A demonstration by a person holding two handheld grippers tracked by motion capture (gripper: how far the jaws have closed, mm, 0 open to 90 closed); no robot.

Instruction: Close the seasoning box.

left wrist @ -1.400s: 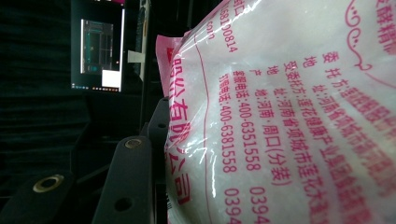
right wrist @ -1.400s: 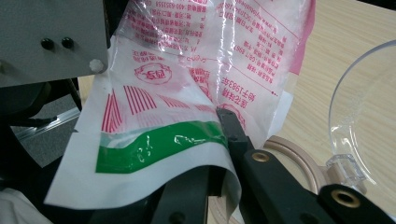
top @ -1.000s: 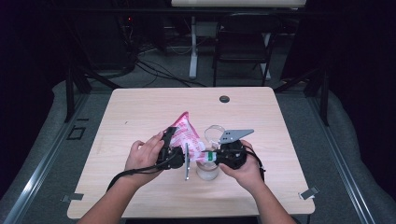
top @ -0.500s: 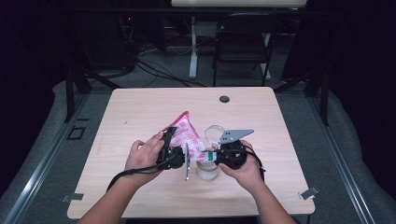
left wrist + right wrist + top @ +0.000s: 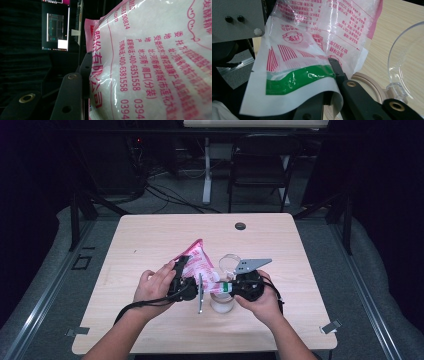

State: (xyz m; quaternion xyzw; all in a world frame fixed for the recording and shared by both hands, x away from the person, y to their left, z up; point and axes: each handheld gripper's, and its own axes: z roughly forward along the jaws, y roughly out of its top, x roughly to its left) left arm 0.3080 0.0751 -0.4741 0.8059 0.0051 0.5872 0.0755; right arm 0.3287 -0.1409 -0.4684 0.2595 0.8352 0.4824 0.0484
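Note:
A pink-and-white plastic bag [image 5: 200, 262] of white granules is held tilted above the table's middle. My left gripper [image 5: 186, 270] is shut on its full body; in the left gripper view the bag [image 5: 155, 62] bulges against one black finger [image 5: 71, 95]. My right gripper [image 5: 226, 287] is shut on the bag's flat end with the green stripe [image 5: 297, 77], its jaws pinched together on the film. That end hangs just over a small clear jar [image 5: 221, 303], whose beige rim [image 5: 372, 86] lies under the right jaws.
A clear round lid [image 5: 230, 262] lies on the wooden table [image 5: 150, 240] just behind the jar, also large at the right [image 5: 407, 57]. A black round plug [image 5: 240, 226] sits near the far edge. A chair [image 5: 260, 170] stands beyond the table.

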